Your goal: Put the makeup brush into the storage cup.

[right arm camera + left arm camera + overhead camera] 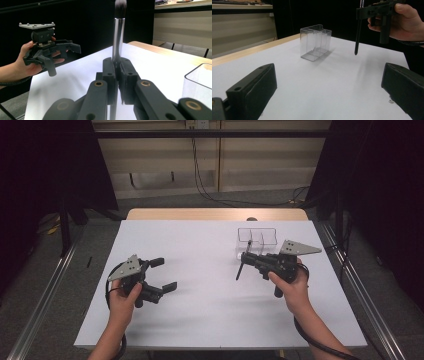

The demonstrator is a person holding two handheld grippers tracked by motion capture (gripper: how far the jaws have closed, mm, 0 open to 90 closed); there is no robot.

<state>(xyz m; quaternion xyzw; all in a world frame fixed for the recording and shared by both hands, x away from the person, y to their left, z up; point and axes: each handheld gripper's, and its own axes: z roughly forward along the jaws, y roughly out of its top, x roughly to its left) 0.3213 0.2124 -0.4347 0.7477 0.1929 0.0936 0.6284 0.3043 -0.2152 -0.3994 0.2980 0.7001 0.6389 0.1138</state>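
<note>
Left tool hangs near the counter's front left with jaws spread wide and nothing between them, right tool is clamped on a makeup brush held above the surface, bristles up, just before the clear divided organizer standing farther back.

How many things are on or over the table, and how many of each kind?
Grippers: 2, the left gripper open and the right gripper shut on the brush
Makeup brush: 1
Clear plastic organizer with compartments: 1
Total: 4
</note>
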